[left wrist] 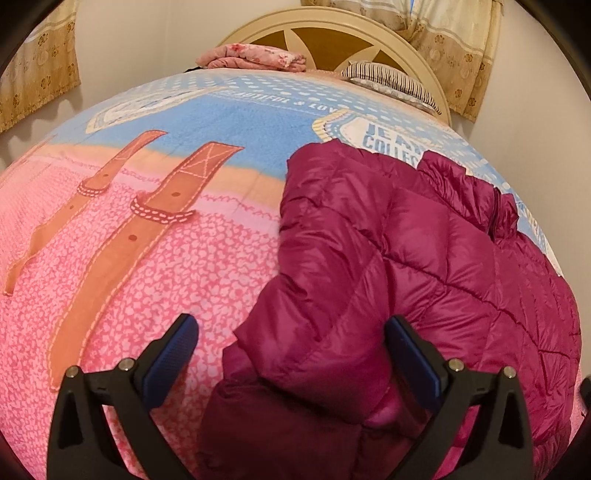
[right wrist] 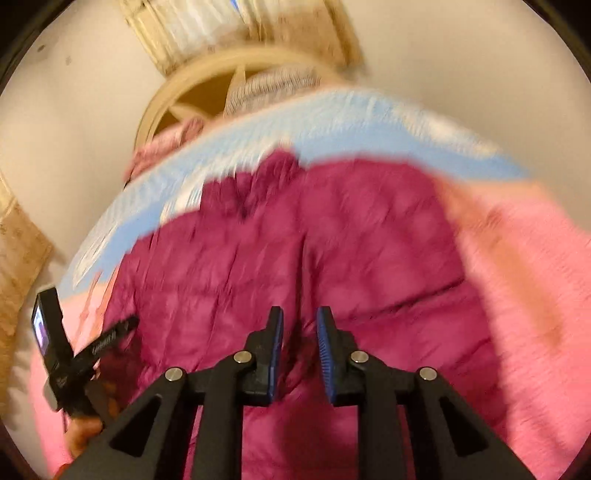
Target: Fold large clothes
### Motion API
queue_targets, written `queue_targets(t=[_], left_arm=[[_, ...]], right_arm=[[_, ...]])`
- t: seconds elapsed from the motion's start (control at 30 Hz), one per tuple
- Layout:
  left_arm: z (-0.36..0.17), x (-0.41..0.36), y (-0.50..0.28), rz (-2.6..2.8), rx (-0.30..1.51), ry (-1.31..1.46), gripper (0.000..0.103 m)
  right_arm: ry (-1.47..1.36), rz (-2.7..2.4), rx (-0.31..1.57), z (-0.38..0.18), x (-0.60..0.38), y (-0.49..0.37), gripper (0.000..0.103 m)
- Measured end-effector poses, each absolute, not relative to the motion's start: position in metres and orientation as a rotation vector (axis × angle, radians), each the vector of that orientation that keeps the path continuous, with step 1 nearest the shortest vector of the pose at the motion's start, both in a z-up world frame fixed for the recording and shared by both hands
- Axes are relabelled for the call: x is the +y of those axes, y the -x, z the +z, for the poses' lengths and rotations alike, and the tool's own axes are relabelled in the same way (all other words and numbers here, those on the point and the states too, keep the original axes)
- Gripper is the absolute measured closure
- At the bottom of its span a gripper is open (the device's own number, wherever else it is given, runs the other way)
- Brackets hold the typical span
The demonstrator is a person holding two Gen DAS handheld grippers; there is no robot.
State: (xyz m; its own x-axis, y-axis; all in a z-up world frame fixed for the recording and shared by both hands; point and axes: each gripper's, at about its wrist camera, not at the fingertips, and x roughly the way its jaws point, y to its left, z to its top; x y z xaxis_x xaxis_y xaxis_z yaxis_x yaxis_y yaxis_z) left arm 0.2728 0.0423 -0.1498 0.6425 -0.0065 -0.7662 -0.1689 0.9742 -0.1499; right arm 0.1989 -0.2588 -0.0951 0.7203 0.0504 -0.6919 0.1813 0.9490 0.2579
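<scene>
A magenta quilted puffer jacket [left wrist: 413, 258] lies on the bed, partly folded over itself. My left gripper [left wrist: 291, 328] is open wide above the jacket's near left edge, with nothing between its blue pads. In the blurred right wrist view the jacket [right wrist: 295, 236] fills the middle. My right gripper [right wrist: 300, 321] hovers over the jacket with its pads a narrow gap apart; a fold of magenta fabric shows in the gap, and whether it is gripped is unclear. The left gripper also shows at the far left of that view [right wrist: 74, 354].
The bed is covered by a pink and blue blanket [left wrist: 155, 258] with printed brown straps. A folded pink cloth [left wrist: 255, 57] and a striped pillow [left wrist: 388, 83] lie by the cream headboard [left wrist: 332, 35]. Curtains [left wrist: 40, 74] hang on the walls.
</scene>
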Motion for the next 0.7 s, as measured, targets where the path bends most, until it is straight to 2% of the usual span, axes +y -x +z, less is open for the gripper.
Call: queue_targets(t=[0.13,0.33,0.7], left_arm=[[-0.15,0.042,-0.273,0.093,0.872,0.214,0.0],[-0.15,0.039,-0.272,0.095,0.883,0.188,0.0],[-0.145,0.028,-0.271,0.079,0.911,0.096,0.0]], right_arm=[[-0.177,-0.021,0.746,-0.085,-0.231,-0.223,0.084],[-0.127,-0.02,0.936,-0.133,-0.217,-0.272,0.084],[-0.066,0.002,0.923,-0.143,-0.215,-0.268,0.083]])
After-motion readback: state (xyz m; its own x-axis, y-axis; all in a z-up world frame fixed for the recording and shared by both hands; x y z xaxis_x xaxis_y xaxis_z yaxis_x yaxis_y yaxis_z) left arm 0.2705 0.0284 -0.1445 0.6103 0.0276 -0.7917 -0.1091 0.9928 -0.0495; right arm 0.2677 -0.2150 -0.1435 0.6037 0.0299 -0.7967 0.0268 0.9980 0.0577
